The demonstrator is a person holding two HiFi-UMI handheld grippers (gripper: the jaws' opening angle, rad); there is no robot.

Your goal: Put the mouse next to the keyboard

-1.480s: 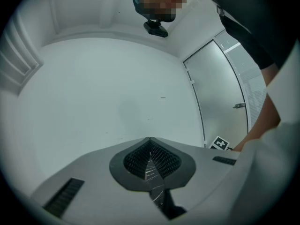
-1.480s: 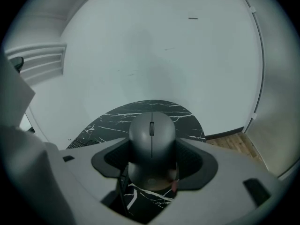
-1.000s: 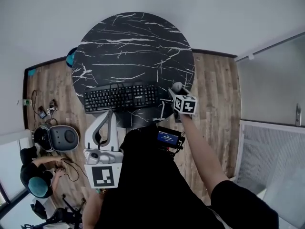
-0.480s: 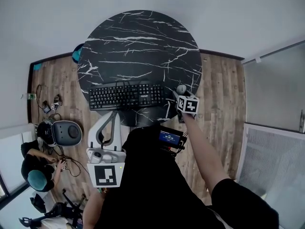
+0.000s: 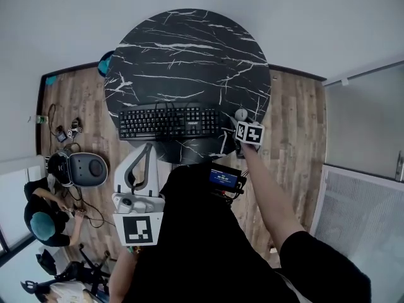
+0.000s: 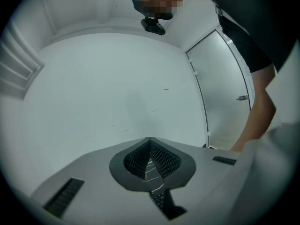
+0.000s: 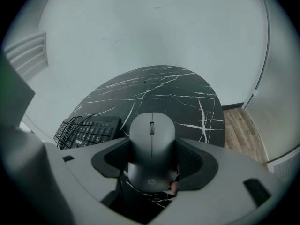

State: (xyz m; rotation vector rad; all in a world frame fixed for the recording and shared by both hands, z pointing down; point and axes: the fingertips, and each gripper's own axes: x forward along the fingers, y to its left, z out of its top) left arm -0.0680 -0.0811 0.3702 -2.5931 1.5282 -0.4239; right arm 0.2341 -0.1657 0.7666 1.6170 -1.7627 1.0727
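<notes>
Table (image 5: 189, 55): round, dark marble. You had reached to its near right rim. That rim lay close to the mouse, so I judge a set-down that ran wide would send it to the wooden floor (image 5: 293, 125).

Keyboard (image 5: 169, 122): it lay across the near side of the table. Crowd it, and the claw's left jaw might knock its right end askew.

Right claw (image 7: 151, 161): clenched on the mouse (image 7: 151, 130), with a pad against each flank, near the keyboard's right end. The shell looked smooth and rounded, so a slack grip or a tilt could let it slide forward. Letting go before it touched down would drop it.

Left claw (image 6: 150, 161): jaws together, nothing held, low by your body and off the table.

Hard to make out:
- Neither view settled whether the mouse sat on the table or hung just above it.
- In the head view your marker cube (image 5: 250, 133) covered the right claw's body, so the gap between mouse and keyboard read poorly.
</notes>
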